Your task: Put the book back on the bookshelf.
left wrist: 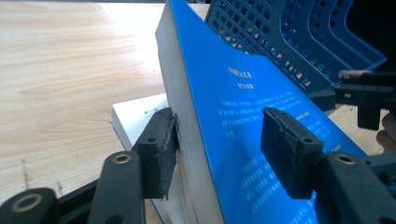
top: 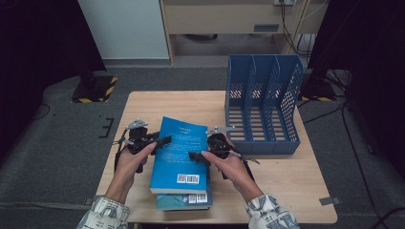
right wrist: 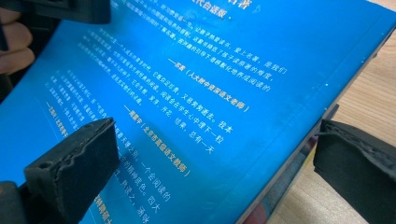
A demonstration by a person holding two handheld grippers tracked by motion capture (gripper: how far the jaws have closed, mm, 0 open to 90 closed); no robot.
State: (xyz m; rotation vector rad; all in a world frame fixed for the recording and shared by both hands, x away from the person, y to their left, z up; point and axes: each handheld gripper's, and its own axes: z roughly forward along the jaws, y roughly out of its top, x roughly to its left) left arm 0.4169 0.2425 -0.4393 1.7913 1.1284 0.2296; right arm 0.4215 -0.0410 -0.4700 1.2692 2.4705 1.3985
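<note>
We hold the blue book (top: pixel 179 155) lifted over a second book (top: pixel 184 201) near the table (top: pixel 296 191) edge, our left gripper (top: pixel 161 140) and right gripper (top: pixel 197 157) both spread around its sides without clamping, the blue file rack (top: pixel 262 102) beyond.

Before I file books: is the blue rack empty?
Empty, as far as visible: the blue rack shows bare slots; both books lie on the table.

Book (top: pixel 177 155) on lower book (top: pixel 188 201), file rack (top: pixel 262 105) behind right, on table (top: pixel 143 102)
</note>
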